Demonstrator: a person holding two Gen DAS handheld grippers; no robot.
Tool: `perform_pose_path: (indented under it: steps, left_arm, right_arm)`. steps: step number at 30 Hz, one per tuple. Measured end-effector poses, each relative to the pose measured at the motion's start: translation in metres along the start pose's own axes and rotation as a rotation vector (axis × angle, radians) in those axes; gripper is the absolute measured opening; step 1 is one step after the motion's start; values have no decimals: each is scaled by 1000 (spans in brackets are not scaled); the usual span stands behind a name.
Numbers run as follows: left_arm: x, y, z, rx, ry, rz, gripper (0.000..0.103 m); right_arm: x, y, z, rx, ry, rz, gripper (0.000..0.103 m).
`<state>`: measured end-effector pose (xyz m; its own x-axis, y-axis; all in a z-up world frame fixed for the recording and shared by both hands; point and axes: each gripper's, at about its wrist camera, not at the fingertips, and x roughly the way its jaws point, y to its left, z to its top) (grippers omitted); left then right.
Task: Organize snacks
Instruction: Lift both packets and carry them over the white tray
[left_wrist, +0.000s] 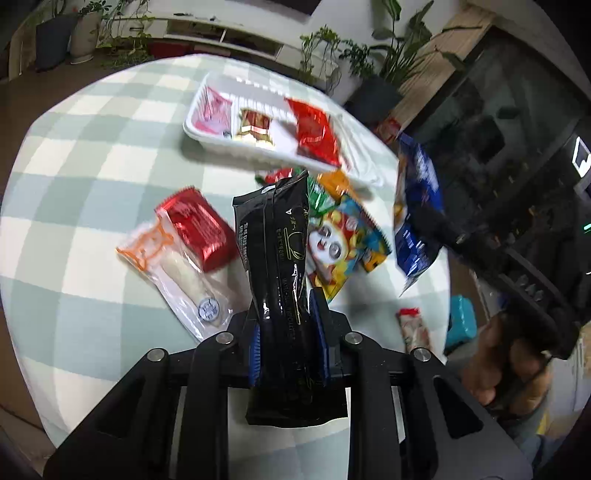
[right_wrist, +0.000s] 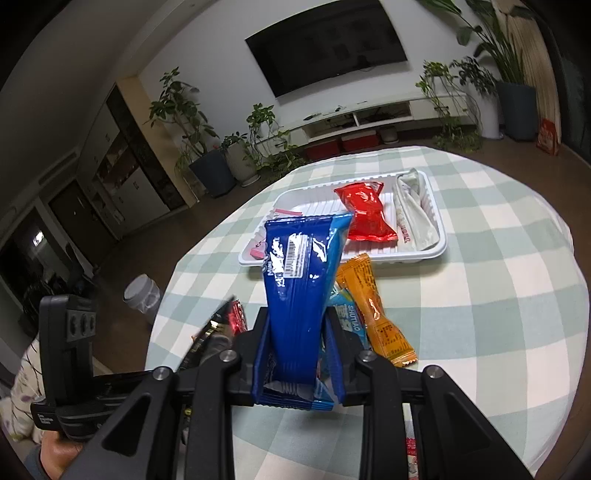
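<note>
My left gripper (left_wrist: 288, 332) is shut on a black snack packet (left_wrist: 277, 251), held upright above the checked table. My right gripper (right_wrist: 299, 354) is shut on a blue snack packet (right_wrist: 299, 280), also raised; the packet also shows in the left wrist view (left_wrist: 415, 218), blurred at the right. A white tray (left_wrist: 207, 142) at the far side holds a red packet (left_wrist: 316, 133), a gold-red packet (left_wrist: 255, 125) and a pink one (left_wrist: 212, 110). In the right wrist view the tray (right_wrist: 439, 236) holds a red packet (right_wrist: 365, 214) and a white packet (right_wrist: 413, 218).
Loose snacks lie on the table: a red foil packet (left_wrist: 199, 229), a clear packet with orange print (left_wrist: 177, 273), a colourful cartoon bag (left_wrist: 343, 240), an orange packet (right_wrist: 376, 310). The round table's edge (right_wrist: 162, 314) drops off at the left. A small packet (left_wrist: 413, 328) lies near the right edge.
</note>
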<state>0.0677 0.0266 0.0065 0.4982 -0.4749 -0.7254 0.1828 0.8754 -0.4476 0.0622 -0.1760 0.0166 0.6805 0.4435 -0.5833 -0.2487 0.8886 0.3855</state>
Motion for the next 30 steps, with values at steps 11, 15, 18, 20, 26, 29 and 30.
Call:
perform_pose_path:
  steps: [11, 15, 18, 20, 26, 29, 30]
  left_arm:
    - [-27, 13, 46, -12, -83, -59, 21]
    - [-38, 15, 81, 16, -126, -55, 21]
    - [-37, 15, 114, 39, -145, -56, 21]
    - [-30, 11, 136, 66, -147, -43, 21]
    - [8, 8, 194, 99, -137, -12, 21]
    - [37, 17, 216, 92, -114, 14, 21]
    - [49, 20, 222, 94, -100, 25, 21]
  right_arm:
    - [-5, -28, 8, 131, -24, -1, 30]
    - [-12, -46, 19, 187, -58, -42, 30]
    - [-20, -52, 39, 188, -101, -79, 30]
    - [-22, -52, 58, 171, -129, -89, 30]
    - [9, -31, 118, 33, -124, -65, 30]
    - [44, -18, 142, -49, -86, -73, 30]
    - [55, -15, 146, -73, -75, -77, 30]
